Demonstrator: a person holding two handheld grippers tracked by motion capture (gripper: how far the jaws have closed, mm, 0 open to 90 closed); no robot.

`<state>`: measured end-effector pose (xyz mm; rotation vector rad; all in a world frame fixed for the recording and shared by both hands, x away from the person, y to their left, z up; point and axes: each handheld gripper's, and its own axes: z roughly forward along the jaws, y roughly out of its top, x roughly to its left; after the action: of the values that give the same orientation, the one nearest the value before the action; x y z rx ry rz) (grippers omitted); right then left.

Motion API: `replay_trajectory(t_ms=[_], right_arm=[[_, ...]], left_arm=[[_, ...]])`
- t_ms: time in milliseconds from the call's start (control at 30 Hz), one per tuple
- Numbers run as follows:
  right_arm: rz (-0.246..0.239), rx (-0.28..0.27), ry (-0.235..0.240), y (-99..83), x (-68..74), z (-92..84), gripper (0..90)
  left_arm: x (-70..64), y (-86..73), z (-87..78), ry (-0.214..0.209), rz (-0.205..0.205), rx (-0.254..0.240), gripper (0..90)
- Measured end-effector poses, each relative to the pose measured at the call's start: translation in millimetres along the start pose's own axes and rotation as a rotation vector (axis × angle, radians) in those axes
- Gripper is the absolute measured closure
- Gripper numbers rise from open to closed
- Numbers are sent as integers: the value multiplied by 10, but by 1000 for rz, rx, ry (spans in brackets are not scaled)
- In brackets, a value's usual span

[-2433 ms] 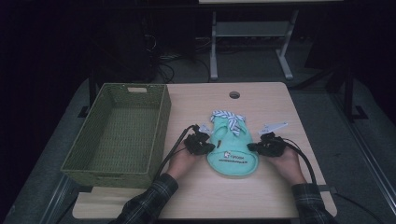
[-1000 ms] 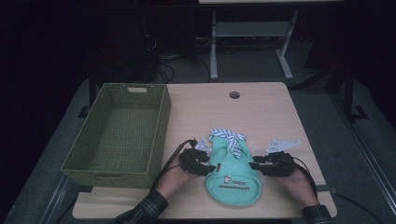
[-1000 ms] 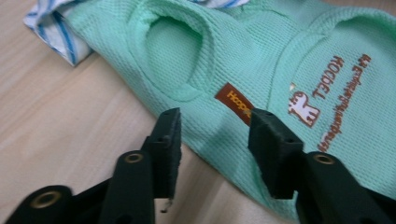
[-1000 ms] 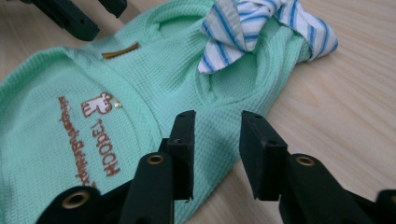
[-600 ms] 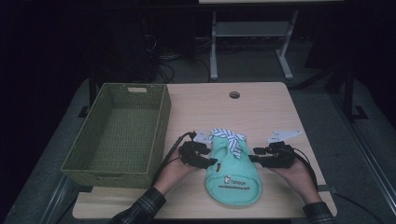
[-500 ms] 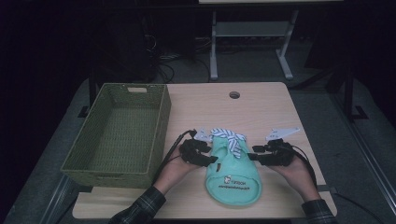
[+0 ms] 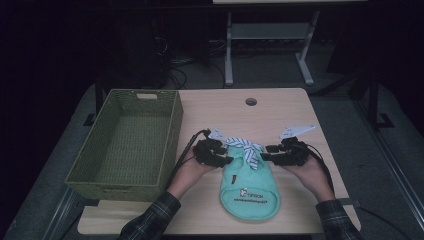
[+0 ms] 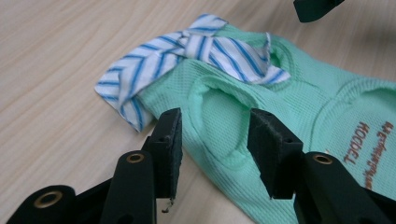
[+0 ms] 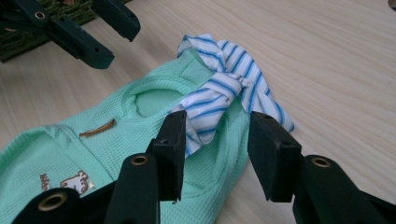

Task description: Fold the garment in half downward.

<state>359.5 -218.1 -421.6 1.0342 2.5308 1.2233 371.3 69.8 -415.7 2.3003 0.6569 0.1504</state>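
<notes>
Garment (image 8: 299, 112) print "HODDET" (partly legible)

- A green woven basket (image 7: 127, 142) sits on the left part of the wooden table (image 7: 280, 107).
- A metal-legged stand (image 7: 265, 45) stands behind the table.

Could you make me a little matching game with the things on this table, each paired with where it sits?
Things:
1. green basket
2. mint garment
3. striped bow
4. round hole

Places:
A. between the two claws, at the garment's far end
B. in the tabletop's far part
C. on the table's left side
D. flat on the table in front of the person

Pairs: 1-C, 2-D, 3-A, 4-B
</notes>
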Motion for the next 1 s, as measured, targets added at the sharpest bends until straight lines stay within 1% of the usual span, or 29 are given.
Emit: replay_trajectory(t_ms=[33, 67, 100, 133, 167, 200, 233, 267, 300, 333, 367, 400, 433, 467, 500, 600, 667, 733, 767, 800, 833, 867, 900, 933, 1000], right_arm=[[2, 7, -8, 23, -8, 3, 567], [4, 2, -7, 46, -26, 5, 566], [8, -4, -6, 68, -44, 4, 567], [7, -22, -2, 84, -65, 4, 566], [20, -14, 5, 107, -86, 11, 566], [12, -11, -4, 123, -106, 21, 565], [9, -15, -7, 137, -126, 30, 566], [21, -11, -3, 155, -141, 36, 566], [21, -16, -10, 165, -153, 45, 568], [28, -22, -7, 170, -170, 54, 572], [29, -24, -6, 159, -221, 94, 572], [29, -24, -6, 159, -221, 94, 572], [33, -20, -8, 149, -241, 121, 572], [47, -11, -8, 140, -259, 148, 572], [49, -8, -10, 126, -288, 186, 571], [62, -5, -9, 102, -345, 263, 571], [79, -5, -4, 92, -374, 315, 571], [78, -11, -1, 78, -412, 362, 572], [86, -14, 0, 73, -418, 375, 571], [94, -18, 7, 60, -439, 412, 571], [94, -18, 7, 60, -439, 412, 571], [101, -11, 11, 54, -446, 429, 571], [102, -12, 13, 45, -454, 455, 572], [98, -9, 15, 35, -462, 478, 572], [105, 3, 15, 21, -472, 514, 580]], left_arm=[[23, 14, 6, 0, -5, -2, 562], [44, 27, 13, -2, -11, -5, 566], [68, 43, 17, -1, -12, -4, 567], [94, 56, 18, 3, -5, -2, 572], [112, 68, 30, 5, -12, -9, 582], [130, 81, 42, 4, -17, -10, 584], [151, 95, 50, 7, -12, -7, 590], [170, 110, 56, 11, -8, -8, 593], [182, 123, 69, 15, -10, -24, 597], [198, 135, 73, 19, -8, -27, 600], [215, 143, 81, 24, -5, -36, 609], [228, 149, 98, 30, -13, -47, 609], [254, 160, 116, 26, -12, -35, 609], [271, 171, 150, 23, -27, -31, 609], [297, 181, 165, 25, -17, -19, 609], [354, 194, 228, 22, -43, -30, 608], [389, 188, 265, 24, -47, -36, 603], [407, 173, 314, 22, -66, -40, 594], [430, 165, 328, 22, -55, -25, 585], [443, 153, 356, 19, -63, -29, 562], [455, 143, 376, 18, -70, -26, 562], [468, 133, 396, 18, -76, -28, 555], [485, 126, 405, 14, -75, -22, 554], [496, 119, 421, 11, -80, -28, 553], [514, 110, 443, 9, -75, -29, 551]])
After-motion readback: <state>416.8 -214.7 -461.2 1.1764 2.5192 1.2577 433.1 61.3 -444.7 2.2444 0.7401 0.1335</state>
